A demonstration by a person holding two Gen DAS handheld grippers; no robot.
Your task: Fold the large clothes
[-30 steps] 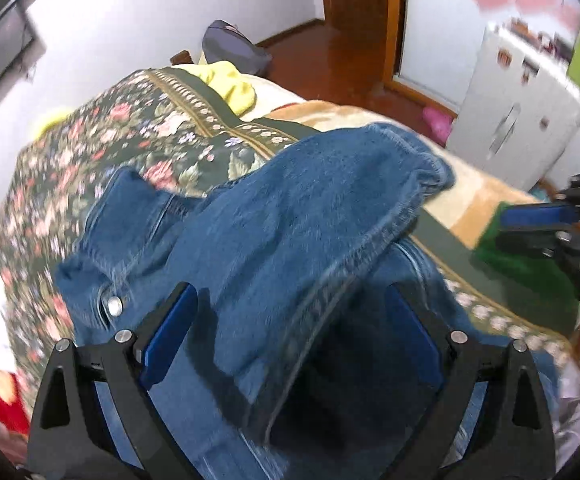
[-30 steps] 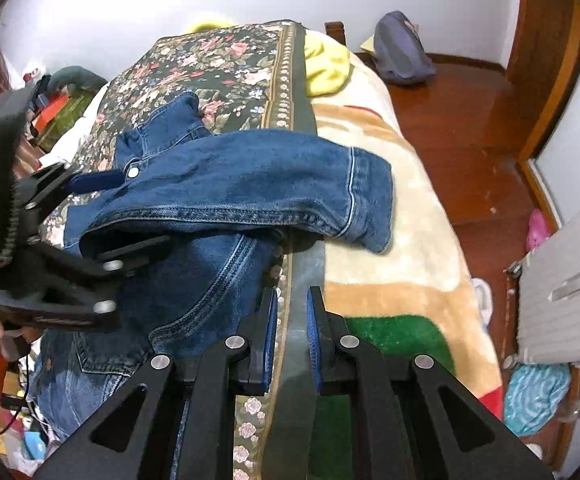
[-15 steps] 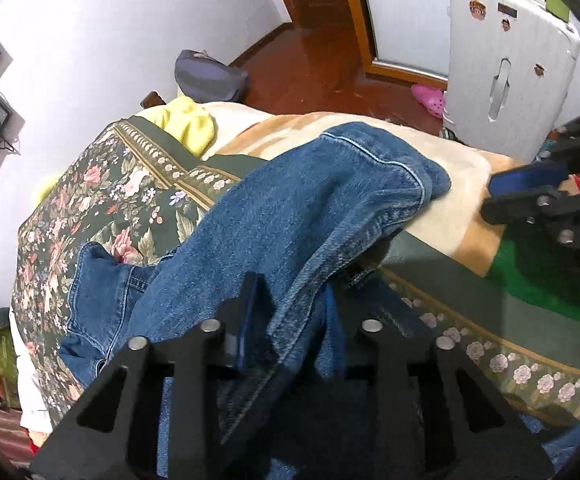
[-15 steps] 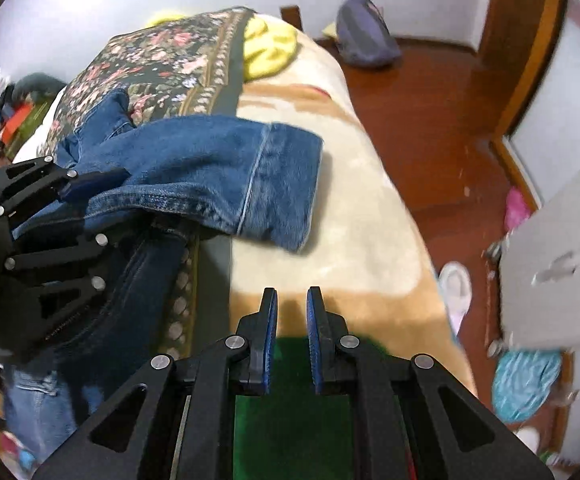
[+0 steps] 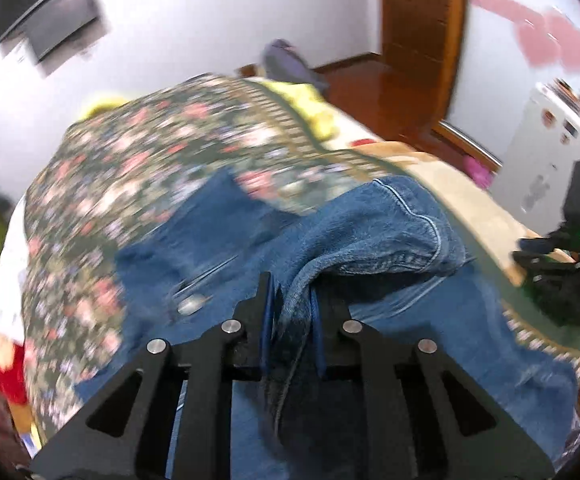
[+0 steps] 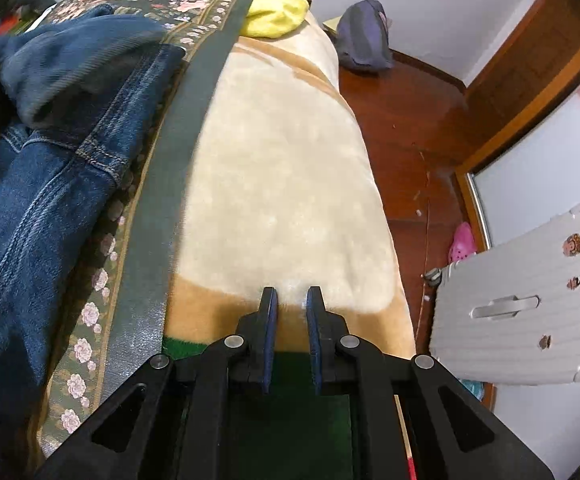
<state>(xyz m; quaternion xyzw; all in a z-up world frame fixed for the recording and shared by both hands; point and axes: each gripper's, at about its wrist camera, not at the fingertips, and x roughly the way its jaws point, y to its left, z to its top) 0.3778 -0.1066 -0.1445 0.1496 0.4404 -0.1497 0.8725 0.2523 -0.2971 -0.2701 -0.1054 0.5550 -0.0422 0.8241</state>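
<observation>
Between left claw (image 5: pixel 292 312) pads, denim jacket (image 5: pixel 370 240)

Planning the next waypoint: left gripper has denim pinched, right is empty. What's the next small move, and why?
Probably carry the left gripper a little further across the denim jacket and lay the pinched sleeve flat on the body. Its fingers are closed on a bunched fold, and the cuff hangs near the jacket's edge by the cream blanket. The right gripper holds nothing, so it could then smooth.
</observation>
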